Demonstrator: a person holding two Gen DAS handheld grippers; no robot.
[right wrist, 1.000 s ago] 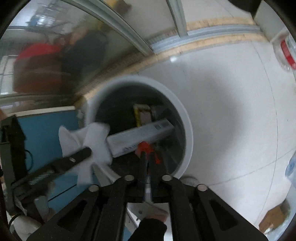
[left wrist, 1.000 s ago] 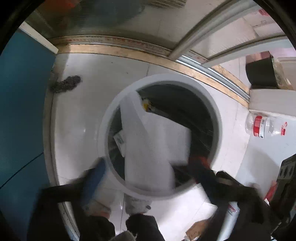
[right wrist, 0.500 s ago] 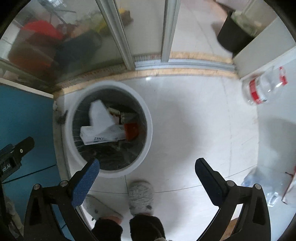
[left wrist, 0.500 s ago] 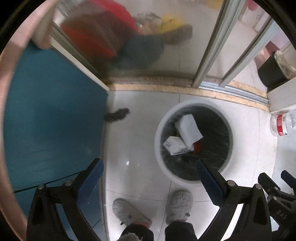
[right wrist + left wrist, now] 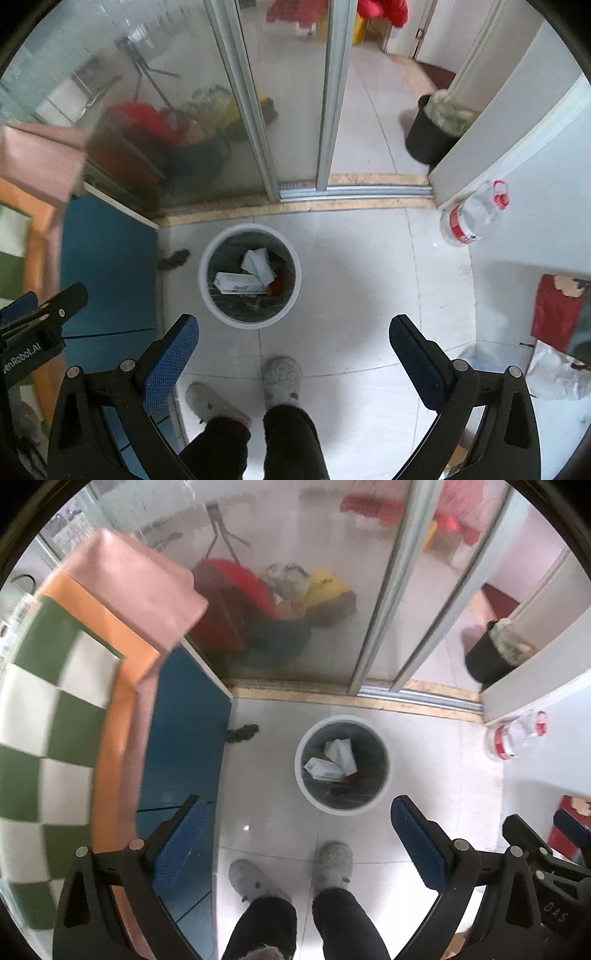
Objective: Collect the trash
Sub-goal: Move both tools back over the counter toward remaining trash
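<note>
A round white trash bin (image 5: 384, 786) (image 5: 207, 295) with a dark liner stands on the pale tiled floor far below both grippers. Inside it lie a white carton (image 5: 322, 768) (image 5: 240, 283), crumpled white paper (image 5: 343, 753) (image 5: 256, 263) and a small red scrap (image 5: 277, 285). My left gripper (image 5: 293, 840) points down at the floor, open and empty, its blue pads wide apart. In the same way my right gripper (image 5: 293, 360) hangs high above the floor, open with nothing between its fingers.
A person's legs and grey slippers (image 5: 332, 858) (image 5: 282, 376) stand just before the bin. A blue cabinet (image 5: 184, 760) under a checkered, orange-edged table (image 5: 48, 709) is on the left. A clear plastic bottle (image 5: 476, 216) lies at right, sliding glass doors (image 5: 288, 110) behind, a black pot (image 5: 428, 136) beyond.
Both grippers have risen high above the bin, which now looks small. The paper and carton left the jaws and lie in the bin. The right gripper opened wide.
</note>
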